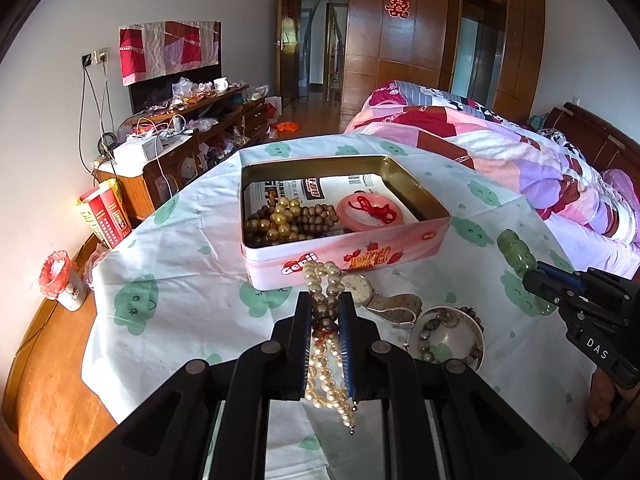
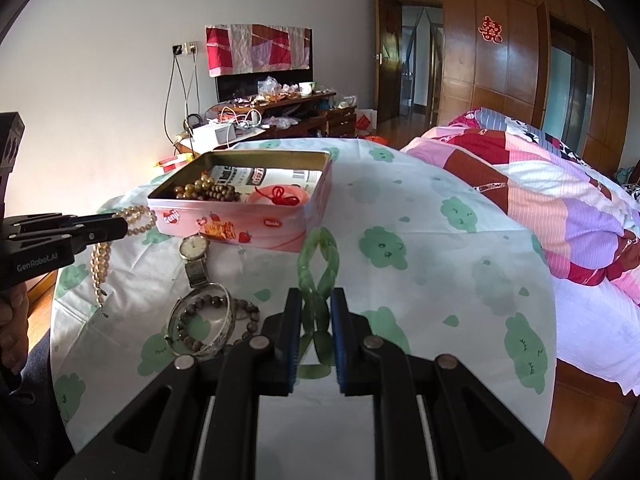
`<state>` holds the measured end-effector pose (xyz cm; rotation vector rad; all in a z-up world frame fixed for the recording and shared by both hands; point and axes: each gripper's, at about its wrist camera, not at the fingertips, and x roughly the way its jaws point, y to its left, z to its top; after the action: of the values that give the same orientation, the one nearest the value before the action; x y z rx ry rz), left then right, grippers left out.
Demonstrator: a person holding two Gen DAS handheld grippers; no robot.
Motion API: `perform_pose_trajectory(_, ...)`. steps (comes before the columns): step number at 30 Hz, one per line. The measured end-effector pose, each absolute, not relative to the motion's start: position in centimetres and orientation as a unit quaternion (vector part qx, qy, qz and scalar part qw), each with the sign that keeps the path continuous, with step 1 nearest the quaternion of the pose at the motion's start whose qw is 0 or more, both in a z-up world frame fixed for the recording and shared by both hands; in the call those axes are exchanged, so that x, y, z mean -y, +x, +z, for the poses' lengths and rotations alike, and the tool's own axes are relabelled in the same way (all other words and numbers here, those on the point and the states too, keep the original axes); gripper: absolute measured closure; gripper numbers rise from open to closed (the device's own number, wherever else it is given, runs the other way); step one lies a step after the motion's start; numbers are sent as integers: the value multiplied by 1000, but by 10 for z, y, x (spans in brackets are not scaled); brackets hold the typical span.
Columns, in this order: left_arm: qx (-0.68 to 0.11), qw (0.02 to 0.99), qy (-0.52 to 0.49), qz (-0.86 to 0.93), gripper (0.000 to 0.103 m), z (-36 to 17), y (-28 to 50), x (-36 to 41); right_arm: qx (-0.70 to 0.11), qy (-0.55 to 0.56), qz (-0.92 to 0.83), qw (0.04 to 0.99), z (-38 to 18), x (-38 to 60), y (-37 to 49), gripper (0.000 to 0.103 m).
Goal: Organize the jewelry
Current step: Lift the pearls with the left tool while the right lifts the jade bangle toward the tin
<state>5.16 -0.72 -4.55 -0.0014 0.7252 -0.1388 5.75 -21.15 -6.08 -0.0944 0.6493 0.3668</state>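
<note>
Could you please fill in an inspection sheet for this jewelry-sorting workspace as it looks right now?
Surface: white cloth with green prints.
Job's things: open pink tin holding brown beads and pink bangle; watch, silver bangle and dark bead bracelet on the cloth.
Clutter: nothing seen on the cloth.
Grippers: left gripper shut on pearl necklace; right gripper shut on green bracelet.
Cables: wall cables by the cabinet.
Surroundings: bed quilt, wooden doors.

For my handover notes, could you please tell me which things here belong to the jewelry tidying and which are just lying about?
Job:
- pearl necklace, in left gripper
- green bracelet, in right gripper
- pink tin
- watch
- silver bangle
- brown bead bracelet

Lying about:
- red box
- bed quilt
</note>
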Motion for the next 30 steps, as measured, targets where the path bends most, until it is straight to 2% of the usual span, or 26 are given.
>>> perform_pose_trajectory(30,-328,943,-9,-54,91,-43,51,1,-299,-43,179,936,-56,213,55,86)
